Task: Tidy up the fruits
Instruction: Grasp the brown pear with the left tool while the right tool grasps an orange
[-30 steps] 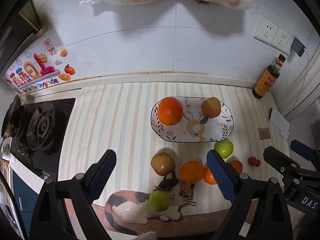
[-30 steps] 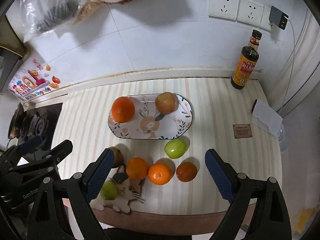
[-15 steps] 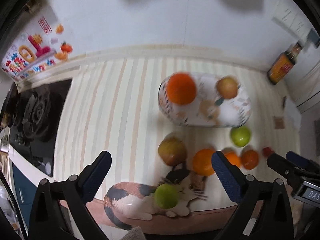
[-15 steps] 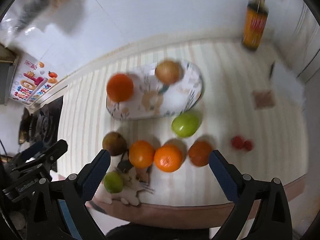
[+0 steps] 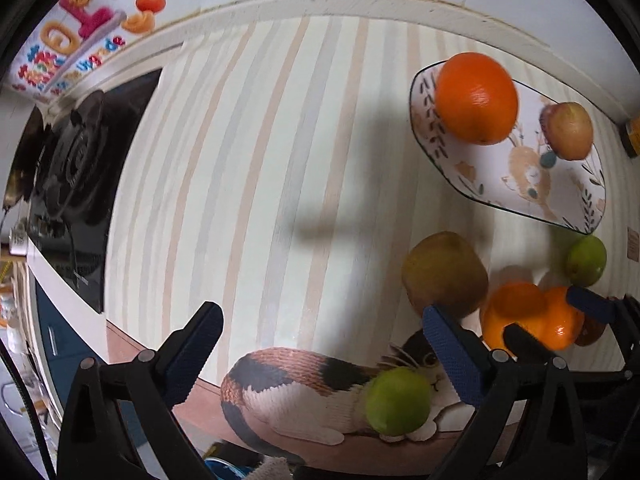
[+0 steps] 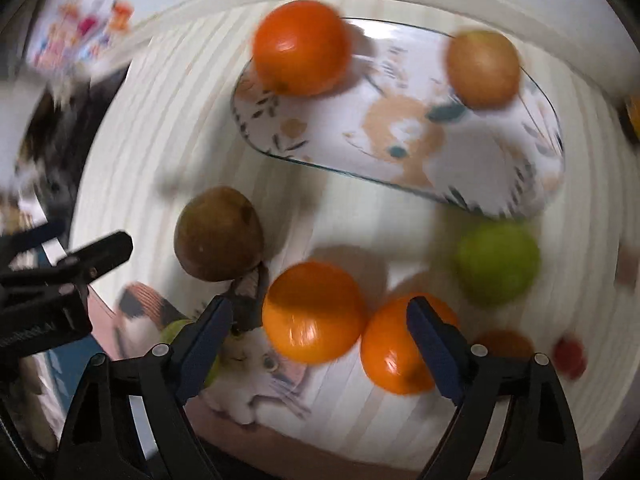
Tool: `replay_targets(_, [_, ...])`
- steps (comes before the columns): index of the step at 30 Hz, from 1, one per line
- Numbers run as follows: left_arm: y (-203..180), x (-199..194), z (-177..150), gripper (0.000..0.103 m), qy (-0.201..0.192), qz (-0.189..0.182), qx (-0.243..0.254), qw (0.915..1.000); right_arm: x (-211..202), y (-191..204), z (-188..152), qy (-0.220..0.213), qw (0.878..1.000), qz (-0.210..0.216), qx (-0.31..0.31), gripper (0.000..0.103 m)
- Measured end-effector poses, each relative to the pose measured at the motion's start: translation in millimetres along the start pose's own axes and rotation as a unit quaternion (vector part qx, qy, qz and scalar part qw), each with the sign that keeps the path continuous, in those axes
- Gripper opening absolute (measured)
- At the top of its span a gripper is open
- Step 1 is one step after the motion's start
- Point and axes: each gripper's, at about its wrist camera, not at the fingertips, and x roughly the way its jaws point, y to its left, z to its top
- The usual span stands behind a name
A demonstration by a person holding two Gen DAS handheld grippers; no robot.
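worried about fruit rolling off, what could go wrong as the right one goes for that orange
1. The right hand-held gripper is open around the near orange, which touches a second orange; closing may knock that one rolling.
2. A green apple sits by the counter's front edge on the cat mat; a bump could send it off.
3. The right wrist view is motion-blurred, suggesting a fast approach.

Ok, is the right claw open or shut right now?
Open. The right claw has its blue fingers spread wide on either side of an orange on the table, not touching it.
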Motion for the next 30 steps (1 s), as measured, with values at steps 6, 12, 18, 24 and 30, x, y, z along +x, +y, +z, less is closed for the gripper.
replay_targets(6, [2.3,22.3,7.3,0.102,0.038,-0.045,-0.028,0.9978,16.3,24.6,4.5,0.038,0.994,-0.023,-0.097,0.077])
replay_targets(12, [-3.5,40.0,23.1,0.103,0.069,-0.141,-0.058,0.9859,25.6,2.3,1.9,0.047,0.997,0.001,-0.066,0.068])
replay_targets(18, [-22.8,54.6,39.3,0.102,0.09,-0.191,-0.057,0.9759,20.4,-16.5,5.3,0.04,0.998,0.006,-0.037,0.068])
replay_targets(24, [-51.9,55.8,46.0,0.075,0.093,-0.225,-0.041,0.9692,13.9,-25.4,6.8,0.033,0.999,0.009,-0.016,0.068])
replay_targets(30, [-78.8,53.6,44.6,0.059,0.104,-0.226,0.018,0.9684,2.4,-40.9,4.9,0.023,1.0,0.016,0.009,0.068])
